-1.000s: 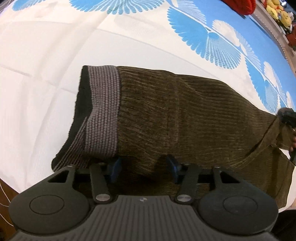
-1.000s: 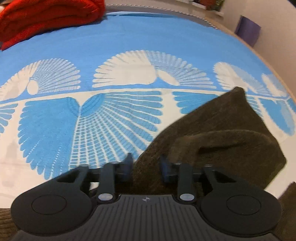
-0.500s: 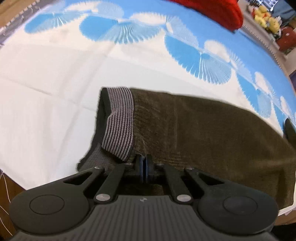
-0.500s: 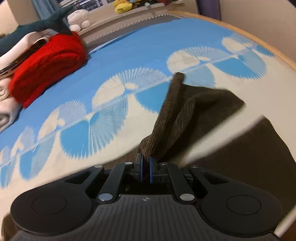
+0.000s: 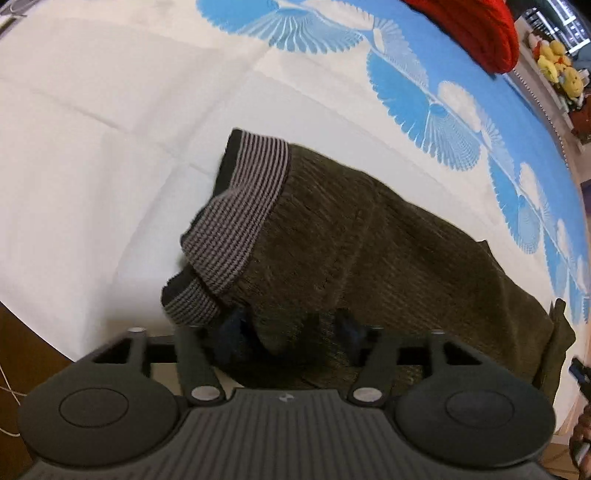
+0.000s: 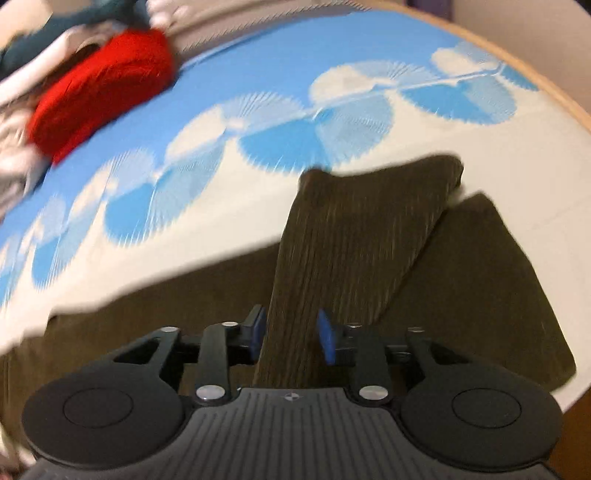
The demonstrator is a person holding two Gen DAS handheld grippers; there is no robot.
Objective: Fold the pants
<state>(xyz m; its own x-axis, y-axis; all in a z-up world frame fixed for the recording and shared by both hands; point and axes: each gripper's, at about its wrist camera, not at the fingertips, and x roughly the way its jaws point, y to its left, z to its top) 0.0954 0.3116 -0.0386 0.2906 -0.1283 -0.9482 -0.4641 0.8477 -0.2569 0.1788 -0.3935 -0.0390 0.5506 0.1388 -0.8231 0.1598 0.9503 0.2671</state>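
Observation:
Dark olive ribbed pants (image 5: 369, 240) lie on the bed sheet (image 5: 92, 147), with the striped grey waistband (image 5: 243, 206) rumpled and turned up at the left end. My left gripper (image 5: 291, 326) hovers over the near edge by the waistband. Its jaws are opening and a loose fold of fabric hangs between them, not pressed. In the right wrist view a pant leg (image 6: 351, 229) is laid back over the rest of the pants (image 6: 498, 295). My right gripper (image 6: 291, 330) straddles that strip with its jaws opening, the blue pads (image 6: 327, 332) just off the cloth.
A red folded blanket (image 5: 476, 29) (image 6: 99, 92) lies at the far side of the blue and white sheet (image 6: 258, 48). Yellow plush toys (image 5: 557, 70) sit on a shelf beyond. The bed's wooden rim (image 6: 554, 92) curves along the right. A hand (image 5: 580, 432) shows at the right edge.
Half a second ago both grippers were shut on the pants; now both have parted their jaws. The right one carried the leg across over the pants. The waistband edge has been lifted and rumpled.

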